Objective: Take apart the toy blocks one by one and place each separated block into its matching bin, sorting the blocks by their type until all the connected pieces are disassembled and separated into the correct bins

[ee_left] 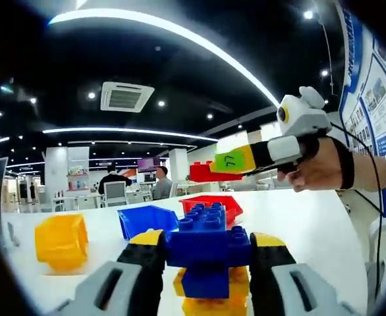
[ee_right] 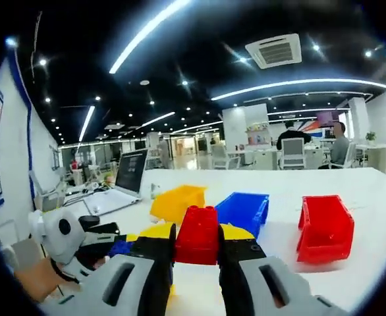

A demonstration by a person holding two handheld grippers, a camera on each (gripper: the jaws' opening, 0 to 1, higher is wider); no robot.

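At bottom centre, a blue block [ee_left: 208, 238] stacked on yellow blocks [ee_left: 209, 293] is clamped by the left gripper [ee_left: 206, 263]. At right, a red block [ee_left: 206, 172] is held by the right gripper [ee_left: 227, 163].

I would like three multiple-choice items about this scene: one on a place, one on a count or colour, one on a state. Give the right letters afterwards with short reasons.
1. In the right gripper view, where is the red bin relative to the blue bin?
A. to its right
B. to its left
C. stacked on top of it

2. How many bins stand on the white table in the right gripper view?
A. one
B. three
C. five

3. What is the right gripper doing?
A. open and empty
B. shut on a red block
C. shut on a laptop

Key: 1 A, the red bin stands right of the blue one, apart from it. 2 B, a yellow bin, a blue one and a red one. 3 B, the red block sits clamped between its jaws, while the left gripper grips the blue block of the remaining stack.
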